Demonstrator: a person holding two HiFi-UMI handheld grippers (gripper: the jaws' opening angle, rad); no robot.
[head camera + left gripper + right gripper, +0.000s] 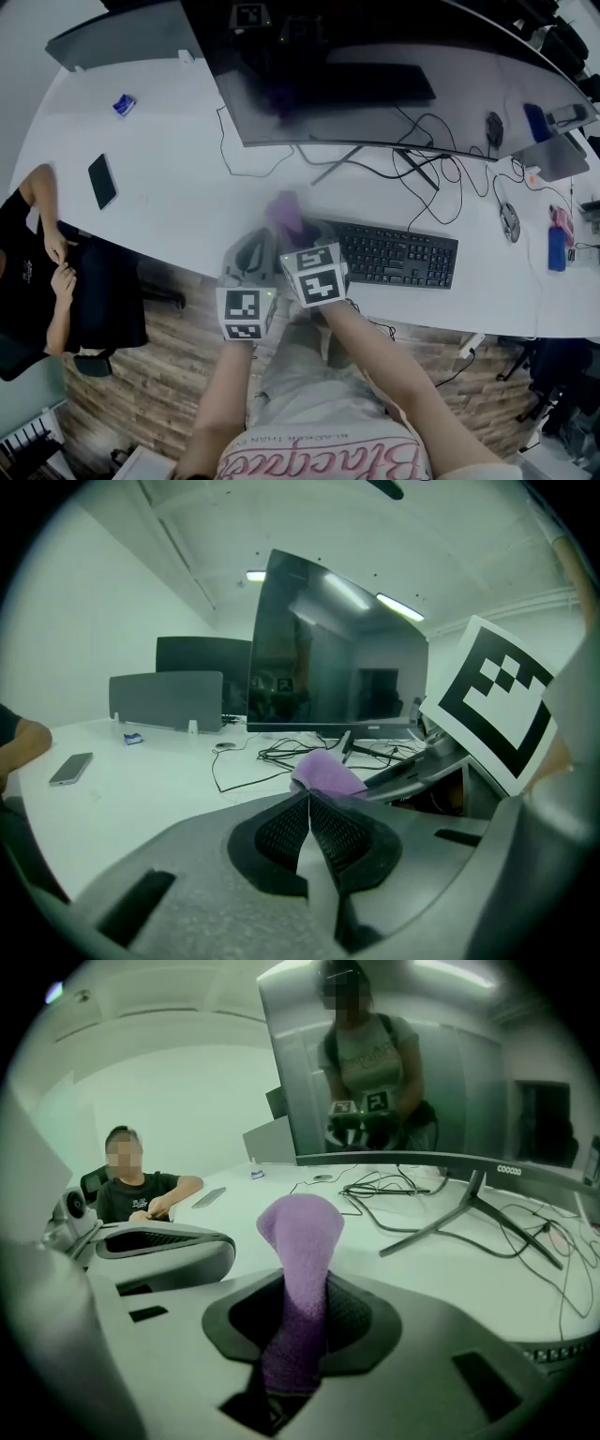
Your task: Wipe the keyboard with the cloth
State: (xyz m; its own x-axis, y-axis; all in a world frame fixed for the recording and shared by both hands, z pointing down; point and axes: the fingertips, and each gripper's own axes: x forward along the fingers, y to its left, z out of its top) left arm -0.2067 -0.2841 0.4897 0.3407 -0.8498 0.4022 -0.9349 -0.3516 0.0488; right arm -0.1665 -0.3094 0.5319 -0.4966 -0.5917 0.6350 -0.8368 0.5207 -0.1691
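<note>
Cloth (302, 1232): purple, fuzzy knit, bunched into a narrow strip. It sticks up out of the jaws with a rounded, folded-over tip.

In the head view it sits at frame centre, over the white desk (169, 202) at the left end of the black keyboard (398, 255). Can't tell whether it touches the keys.

Right gripper (300, 1288): jaws clamped on the lower part of the cloth, which fills the gap between the pads.

Left gripper (309, 803): jaws pressed together, nothing between them. It's just left of the right gripper, near the desk's front edge, and the cloth shows just past its tips.

Arms: both forearms are bare and come up from bottom centre. The right one angles in from lower right. The marker cubes sit side by side, nearly touching.

Text:
- The curved monitor (375, 75) has a small brand mark on the lower bezel in the right gripper view. It looks like "coocaa", low confidence.
- The shirt at the bottom of the head view has pink script, upside down, not cleanly legible.

A seated person (136, 1194) is at left of the right gripper view, with a dark phone (102, 181) on the desk nearby.
</note>
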